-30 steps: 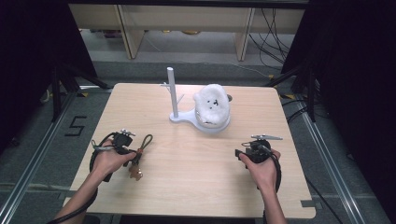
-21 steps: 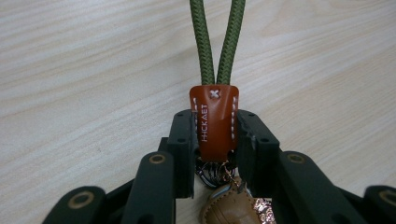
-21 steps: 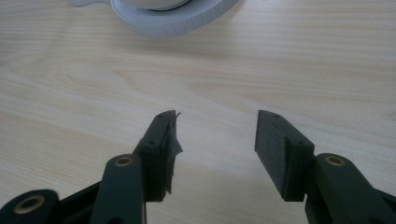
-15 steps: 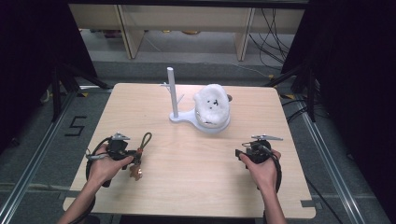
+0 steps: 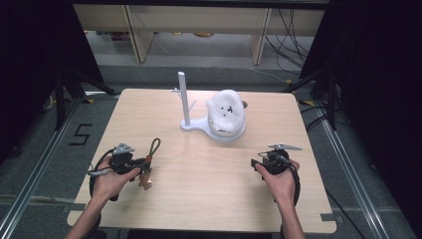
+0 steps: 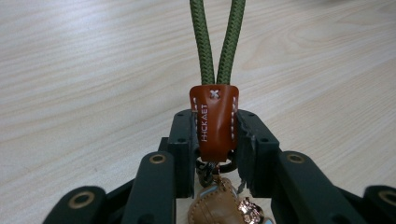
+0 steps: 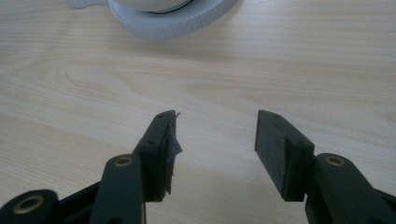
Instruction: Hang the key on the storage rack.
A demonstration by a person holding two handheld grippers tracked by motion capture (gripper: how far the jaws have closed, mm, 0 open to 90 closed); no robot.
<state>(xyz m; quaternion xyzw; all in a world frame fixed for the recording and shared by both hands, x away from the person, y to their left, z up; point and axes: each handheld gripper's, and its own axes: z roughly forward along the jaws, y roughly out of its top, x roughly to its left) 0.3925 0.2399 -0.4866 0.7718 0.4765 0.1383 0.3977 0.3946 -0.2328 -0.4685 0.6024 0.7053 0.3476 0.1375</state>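
Left gripper view: the left gripper [image 6: 214, 140] is clamped on the brown leather tab [image 6: 214, 122] of a keychain [image 6: 215, 93], jaws pressed on both sides of the tab. The green cord loop [image 6: 217, 42] is left free ahead of the jaws, probably so it can be slipped over a peg. Brass charms [image 6: 224, 205] are seen hanging below the tab, between the jaw arms.

High view: the keychain [image 5: 149, 162] is held low over the near-left part of the table [image 5: 199, 199], the loop pointed away from the person, toward the stand [image 5: 185, 102]. The grip on the tab, not the cord, is judged a choice to keep the loop open and steady. The stand is placed at mid-table, far side, with short pegs on its post; a white bowl-like part [image 5: 226, 114] is set on its base, just right of the post.

The right gripper [image 5: 263, 162] is held near-right, well apart from the keychain. Right gripper view: its jaws are spread wide with nothing between them, bare wood below, the stand's base [image 7: 173, 18] ahead. It is judged to be parked, kept ready for support.
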